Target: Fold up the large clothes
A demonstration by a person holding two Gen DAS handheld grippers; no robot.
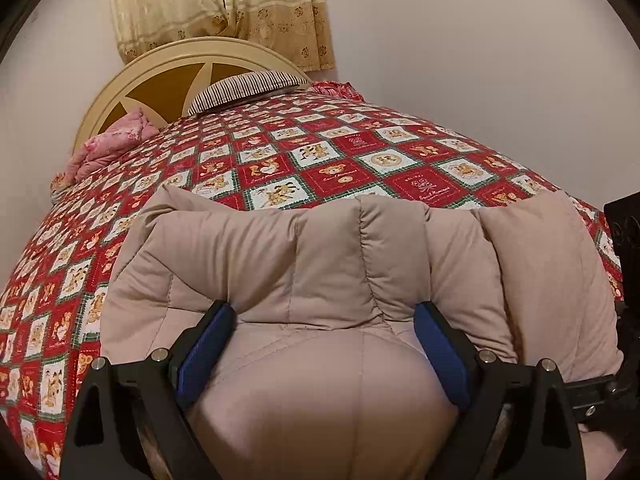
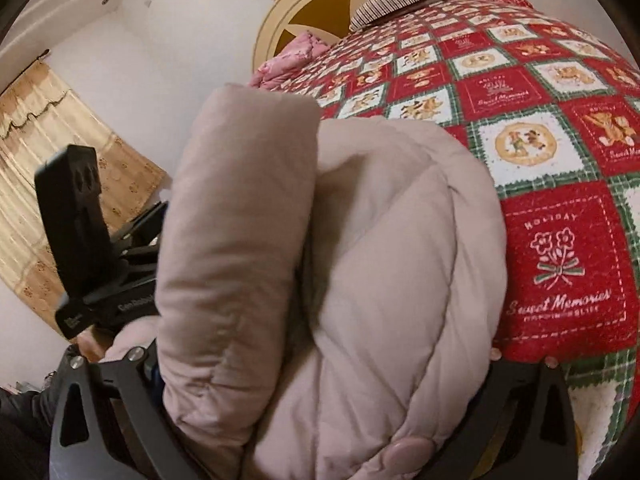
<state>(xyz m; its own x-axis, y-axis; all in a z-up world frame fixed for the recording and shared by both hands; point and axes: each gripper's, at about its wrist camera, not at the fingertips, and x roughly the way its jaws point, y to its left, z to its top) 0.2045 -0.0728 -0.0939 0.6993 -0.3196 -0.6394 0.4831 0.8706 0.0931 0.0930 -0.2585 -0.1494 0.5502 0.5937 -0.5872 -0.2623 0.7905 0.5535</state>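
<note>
Left wrist view: we see left gripper spread wide, pads pressed against folded beige padded coat, bedspread at 12 o'clock.
Right wrist view: right gripper fully spread around coat bulk; grip unclear. Fold done; next, set bundle down.

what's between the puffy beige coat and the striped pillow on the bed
Only bare bedspread lies between the coat and the pillow, as the left wrist view shows.
</note>
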